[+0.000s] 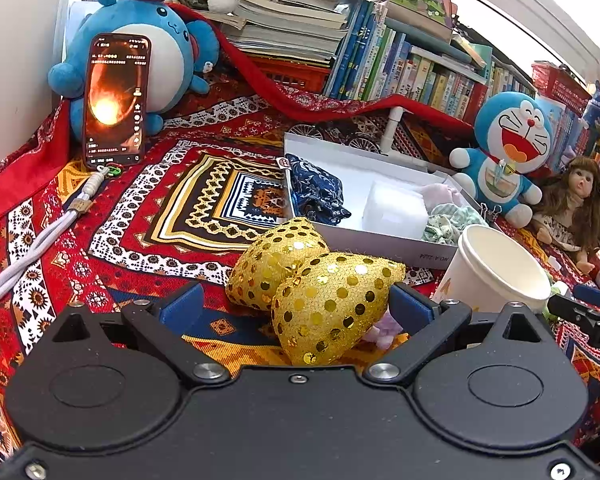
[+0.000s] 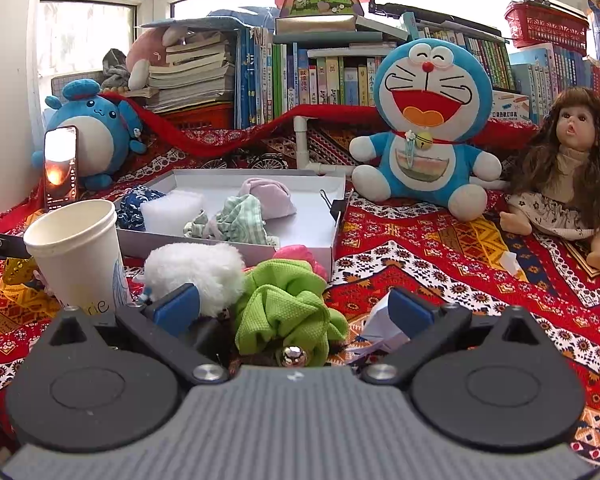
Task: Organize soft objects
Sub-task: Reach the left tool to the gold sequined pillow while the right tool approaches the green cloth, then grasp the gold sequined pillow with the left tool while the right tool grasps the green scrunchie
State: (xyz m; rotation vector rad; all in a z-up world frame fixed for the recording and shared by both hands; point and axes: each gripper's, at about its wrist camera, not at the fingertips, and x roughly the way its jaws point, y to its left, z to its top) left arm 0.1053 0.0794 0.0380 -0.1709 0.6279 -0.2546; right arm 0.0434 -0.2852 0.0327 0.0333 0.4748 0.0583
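Note:
My left gripper [image 1: 296, 304] is open around a gold sequin bow [image 1: 312, 292] that lies on the patterned cloth, its near lobe between the blue pads. My right gripper [image 2: 296, 306] is open over a green scrunchie [image 2: 288, 308], with a white fluffy pom-pom [image 2: 196, 268] by its left pad and a pink soft item [image 2: 300, 256] behind. A white shallow box [image 2: 336, 216], also in the left wrist view [image 1: 380, 244], holds a navy patterned cloth [image 1: 318, 192], a white foam block [image 1: 394, 210], a green checked cloth [image 2: 236, 220] and a lilac soft item [image 2: 266, 196].
A white paper cup [image 2: 80, 252] stands left of the right gripper and shows in the left view [image 1: 496, 272]. A phone [image 1: 114, 100] leans on a blue plush [image 1: 140, 40]. A Doraemon plush [image 2: 424, 128], a doll [image 2: 568, 168], books behind, a white cord [image 1: 36, 240], crumpled white paper [image 2: 380, 328].

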